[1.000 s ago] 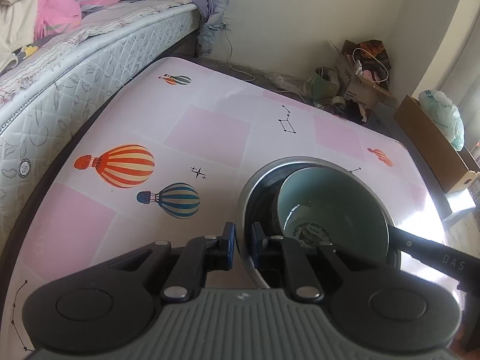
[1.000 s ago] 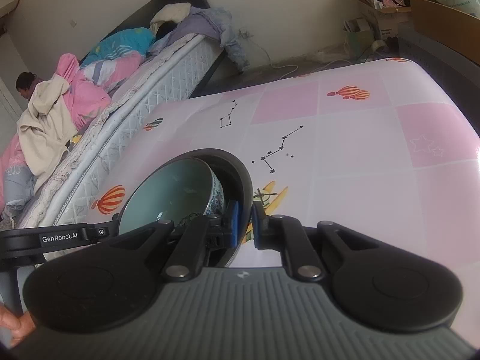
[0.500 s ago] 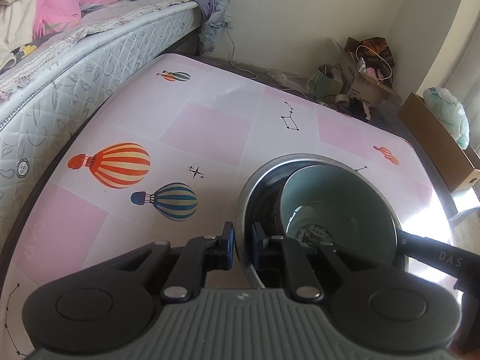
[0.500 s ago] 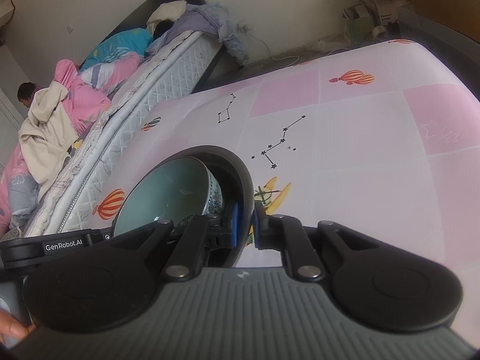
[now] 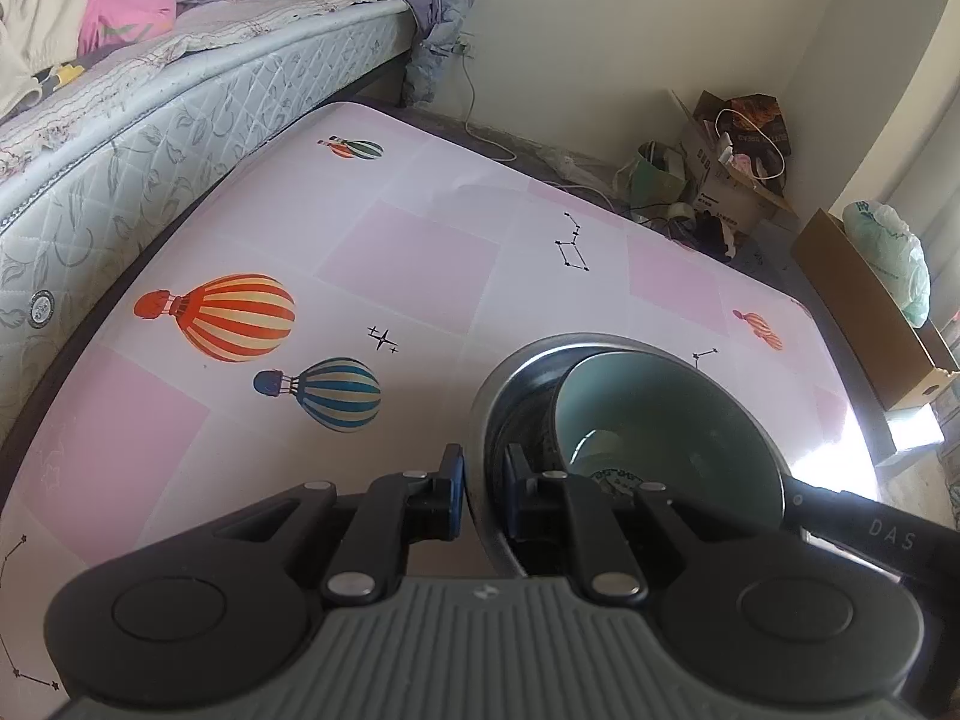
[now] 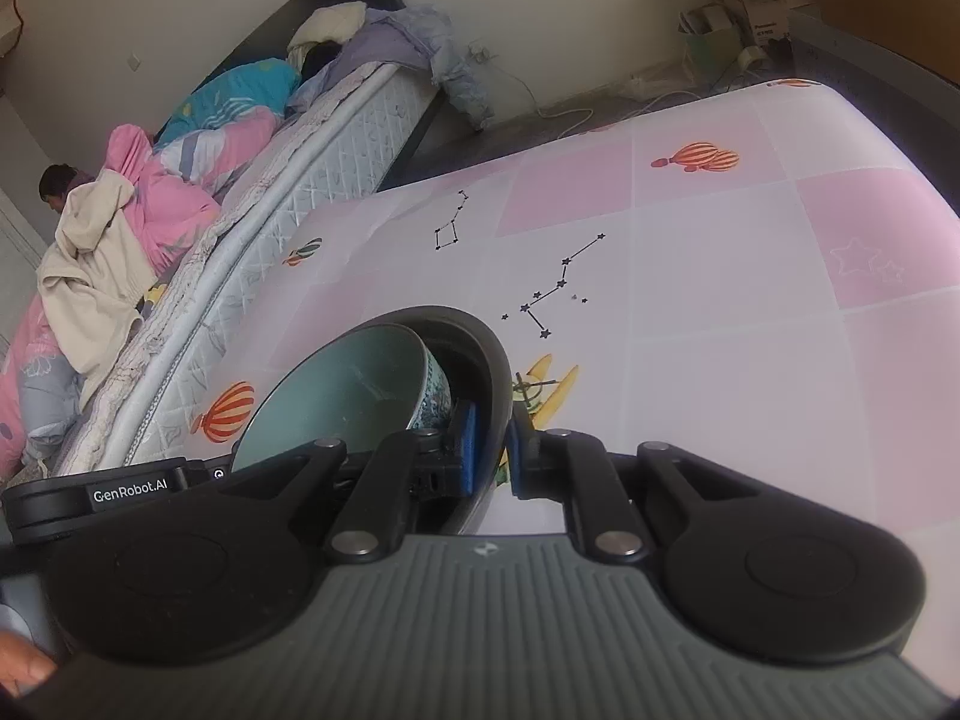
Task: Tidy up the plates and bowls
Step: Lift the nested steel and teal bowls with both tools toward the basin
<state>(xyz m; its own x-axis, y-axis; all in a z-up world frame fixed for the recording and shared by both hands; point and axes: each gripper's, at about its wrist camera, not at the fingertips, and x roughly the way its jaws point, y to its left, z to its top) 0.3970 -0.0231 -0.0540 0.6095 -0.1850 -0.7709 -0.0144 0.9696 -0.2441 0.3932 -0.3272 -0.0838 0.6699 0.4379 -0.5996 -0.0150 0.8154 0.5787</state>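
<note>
Both jaws clamp steel bowl [image 5: 510, 384] rim, opposite sides; green bowl [image 5: 666, 414] nested inside.

"DAS" on right gripper [image 5: 888, 540]; "GenRobot.AI" on left gripper [image 6: 129, 495].

A metal bowl [image 5: 510, 372] with a grey outer wall and dark, reflective interior sits over the desk [image 5: 420, 252] with the pink balloon-print cover. Nested inside it, a ceramic bowl [image 5: 660, 414] leans tilted against the far wall; its interior is pale green with a printed medallion at the bottom, its exterior patterned in blue [image 6: 435, 405].
</note>
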